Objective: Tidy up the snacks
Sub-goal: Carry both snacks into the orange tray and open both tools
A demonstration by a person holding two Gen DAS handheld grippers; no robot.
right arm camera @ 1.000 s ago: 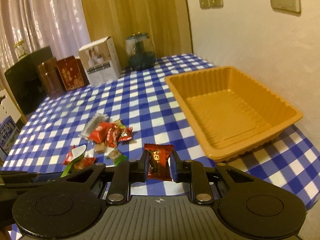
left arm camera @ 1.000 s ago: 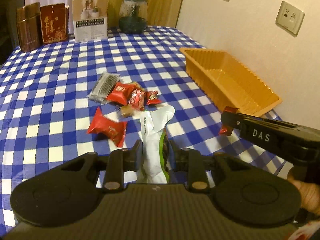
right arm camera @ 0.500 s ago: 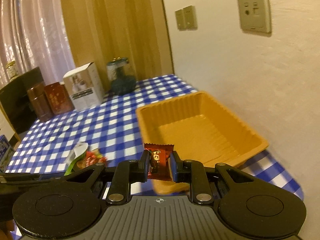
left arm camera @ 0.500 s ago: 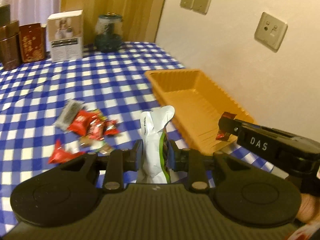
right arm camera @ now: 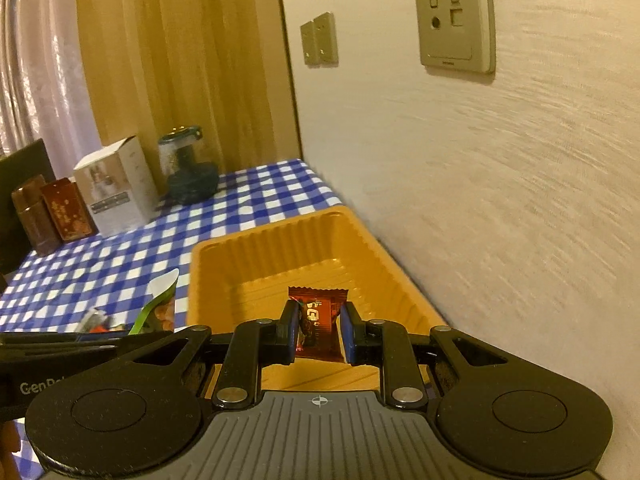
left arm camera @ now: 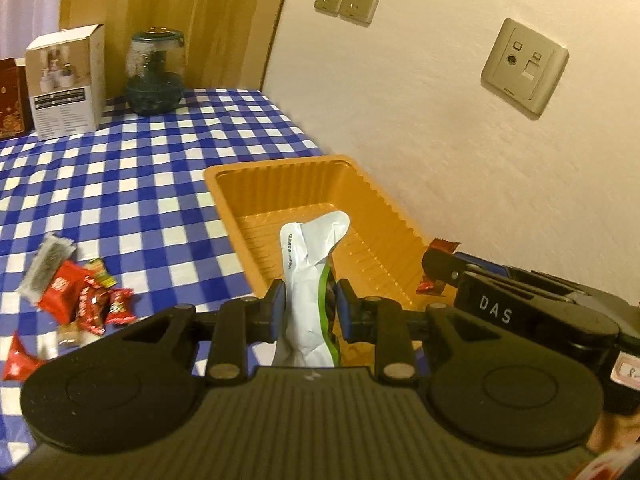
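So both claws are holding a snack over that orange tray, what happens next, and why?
Probably open the right gripper and let the red candy drop: it is already above the orange tray, which looks empty. The left gripper could release its white-green packet afterwards.

The right gripper clamps a dark red foil-wrapped candy between its blue-padded fingers, above the near end of a ribbed orange plastic tray on the blue-and-white checked tablecloth. A white-and-green snack packet rises just left of the tray.
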